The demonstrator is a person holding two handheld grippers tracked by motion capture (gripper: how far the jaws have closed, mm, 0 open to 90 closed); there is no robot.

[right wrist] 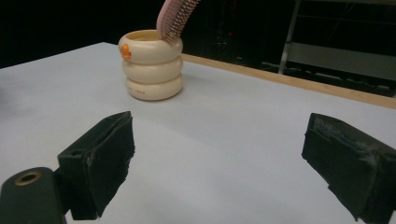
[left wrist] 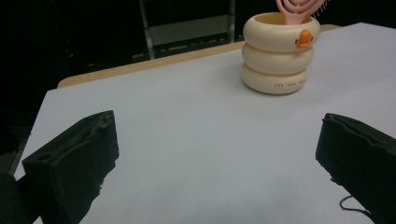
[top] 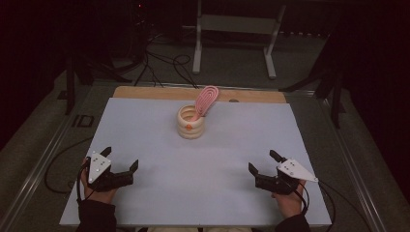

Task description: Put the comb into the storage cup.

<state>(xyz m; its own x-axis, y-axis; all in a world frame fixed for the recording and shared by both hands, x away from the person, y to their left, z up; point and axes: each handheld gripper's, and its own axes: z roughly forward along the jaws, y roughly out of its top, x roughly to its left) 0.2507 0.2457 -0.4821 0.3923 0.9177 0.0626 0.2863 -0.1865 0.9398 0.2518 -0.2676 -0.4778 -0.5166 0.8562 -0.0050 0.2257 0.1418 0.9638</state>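
Observation:
A cream ringed cup (top: 190,123) with an orange duck mark stands upright at the back middle of the white table top (top: 145,145). A pink hairbrush (top: 206,100) leans out of it to the right, bristled head up. The cup (left wrist: 279,51) and brush (left wrist: 299,9) lie far ahead in the left gripper view; in the right gripper view the cup (right wrist: 152,65) holds the brush (right wrist: 175,16) too. My left gripper (top: 120,159) rests near the front left, open and holding nothing. My right gripper (top: 262,162) sits near the front right, open, nothing between its jaws.
A wooden strip (top: 145,93) borders the table's far edge. Behind it on the floor lie black cables (top: 164,65) and a white metal frame (top: 232,29). Metal rails (top: 43,159) run along both sides of the table.

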